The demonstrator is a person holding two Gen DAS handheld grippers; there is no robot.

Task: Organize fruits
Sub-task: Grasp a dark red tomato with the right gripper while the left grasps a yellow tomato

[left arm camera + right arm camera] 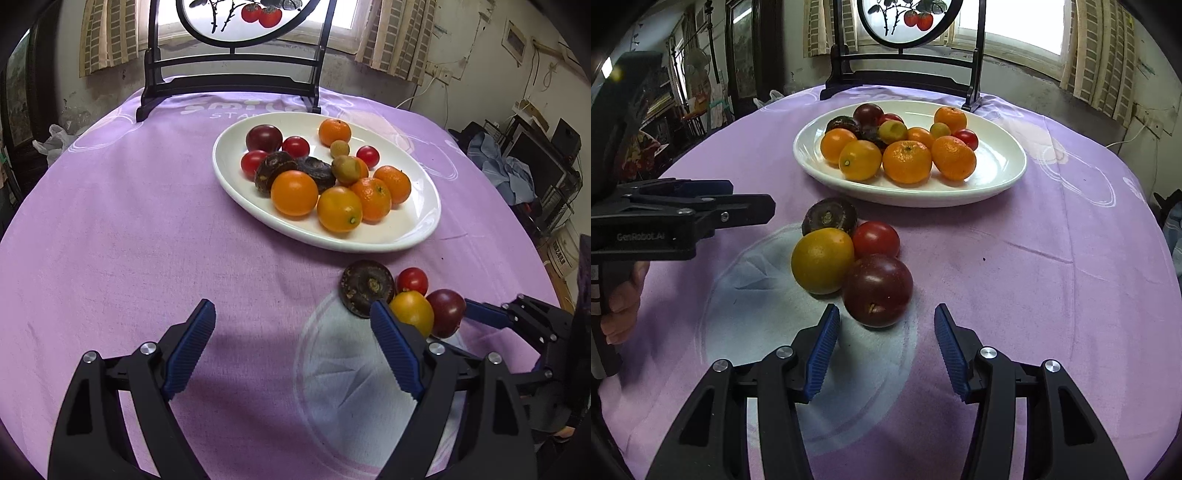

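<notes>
Four fruits lie loose in a touching cluster on the worktop [1034,258], near the plate [1004,173]. The right gripper [884,347] sits just before the plum [877,290], jaws wide and empty. The left gripper [291,347] hovers beside the cluster, jaws also wide and empty. To do this well, I judge: straddle the plum squarely and close gently, without nudging the orange [823,260] or tomato [876,239].
</notes>
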